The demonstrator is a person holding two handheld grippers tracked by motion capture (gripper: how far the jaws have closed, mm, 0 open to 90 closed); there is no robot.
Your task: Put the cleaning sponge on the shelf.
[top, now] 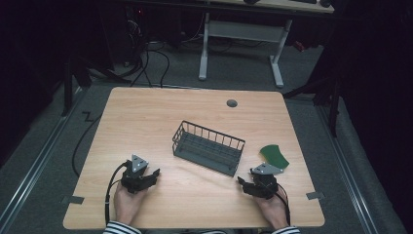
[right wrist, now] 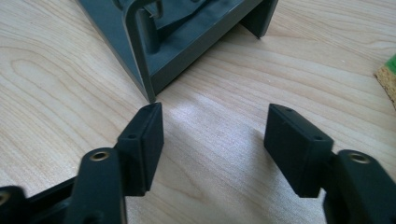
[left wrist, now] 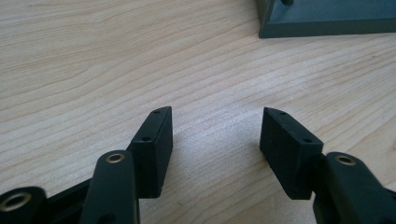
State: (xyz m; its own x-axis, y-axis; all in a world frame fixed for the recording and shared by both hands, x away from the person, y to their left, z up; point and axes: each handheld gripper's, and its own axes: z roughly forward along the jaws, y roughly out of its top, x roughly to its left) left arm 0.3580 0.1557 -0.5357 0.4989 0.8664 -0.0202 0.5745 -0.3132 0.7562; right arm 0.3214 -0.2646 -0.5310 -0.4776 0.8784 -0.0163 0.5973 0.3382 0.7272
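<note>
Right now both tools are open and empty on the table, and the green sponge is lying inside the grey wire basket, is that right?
Not quite. The green sponge lies on the table outside the grey wire basket, just beyond its right end, as the high view shows. The rest holds: the left tool and right tool are both open and empty.

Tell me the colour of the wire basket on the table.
Dark grey. The wire basket shows best in the high view, mid-table.
</note>
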